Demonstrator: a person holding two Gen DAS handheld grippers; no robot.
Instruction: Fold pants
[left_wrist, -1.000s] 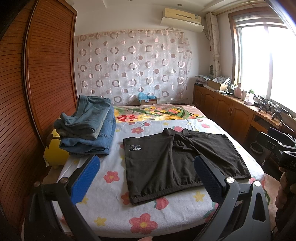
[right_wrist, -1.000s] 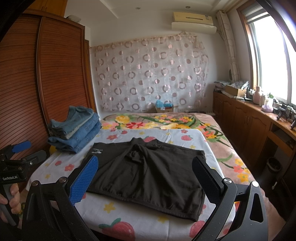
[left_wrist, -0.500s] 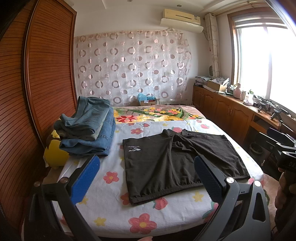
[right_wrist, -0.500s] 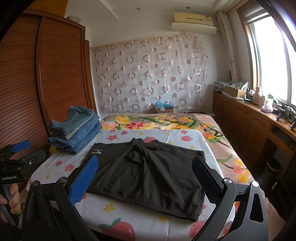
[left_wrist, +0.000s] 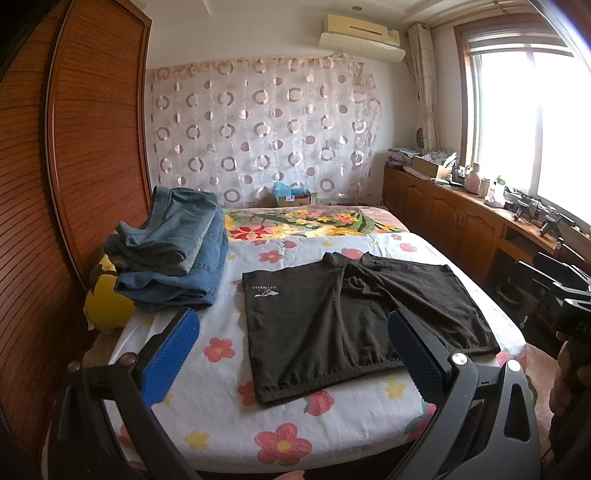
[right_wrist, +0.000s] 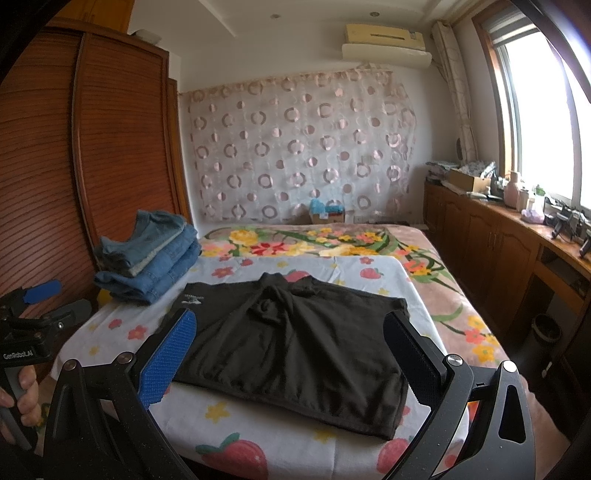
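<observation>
A pair of black shorts (left_wrist: 347, 321) lies spread flat on the flowered bedsheet (left_wrist: 207, 398), waistband towards me, a small white logo on its left leg. It also shows in the right wrist view (right_wrist: 295, 350). My left gripper (left_wrist: 291, 354) is open and empty, held above the near edge of the bed in front of the shorts. My right gripper (right_wrist: 291, 354) is open and empty too, just short of the waistband. Each gripper shows at the edge of the other's view: the right one (left_wrist: 561, 291) and the left one (right_wrist: 29, 314).
A stack of folded blue jeans (left_wrist: 173, 251) sits on the bed's left side by the wooden wardrobe (left_wrist: 74, 184). A yellow object (left_wrist: 107, 306) lies beside the stack. Wooden cabinets (left_wrist: 461, 221) with clutter line the right wall under the window.
Both views have shifted only slightly. The shorts and both grippers stand as before.
</observation>
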